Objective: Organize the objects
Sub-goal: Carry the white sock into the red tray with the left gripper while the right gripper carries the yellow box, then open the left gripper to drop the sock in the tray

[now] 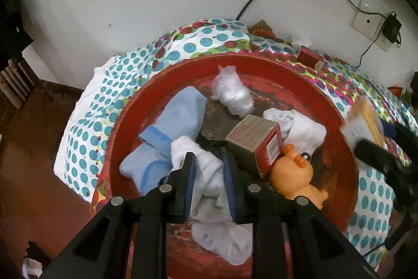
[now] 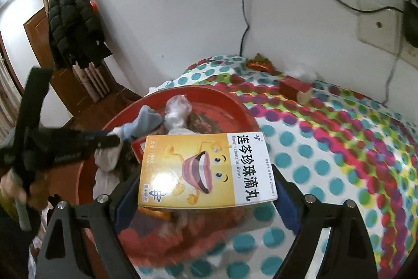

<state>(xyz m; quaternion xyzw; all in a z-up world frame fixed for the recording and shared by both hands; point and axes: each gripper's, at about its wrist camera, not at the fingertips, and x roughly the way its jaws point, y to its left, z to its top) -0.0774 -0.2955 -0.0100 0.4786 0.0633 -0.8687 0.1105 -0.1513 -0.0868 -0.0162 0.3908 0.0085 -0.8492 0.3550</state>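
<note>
A red basin (image 1: 261, 62) sits on a spotted bedspread (image 1: 86, 127). It holds a blue sock (image 1: 172, 122), a clear plastic bundle (image 1: 232, 93), a brown-and-red box (image 1: 256, 143), an orange toy figure (image 1: 295, 174) and a white cloth (image 1: 300, 127). My left gripper (image 1: 208, 157) points down into the basin, its pads closed on a white sock (image 1: 206, 174) that hangs below them. My right gripper (image 2: 206, 174) is shut on a yellow medicine box (image 2: 206, 169), held over the basin's near rim (image 2: 235, 101). The left gripper (image 2: 115, 140) shows at the left in the right wrist view.
A small red box (image 1: 309, 58) and a gold-red packet (image 2: 261, 64) lie on the bedspread near the wall. A wall socket (image 1: 365, 22) with a charger and cables is at the right. A wooden floor (image 1: 34, 148) drops off to the left. A dark coat (image 2: 73, 25) hangs by the door.
</note>
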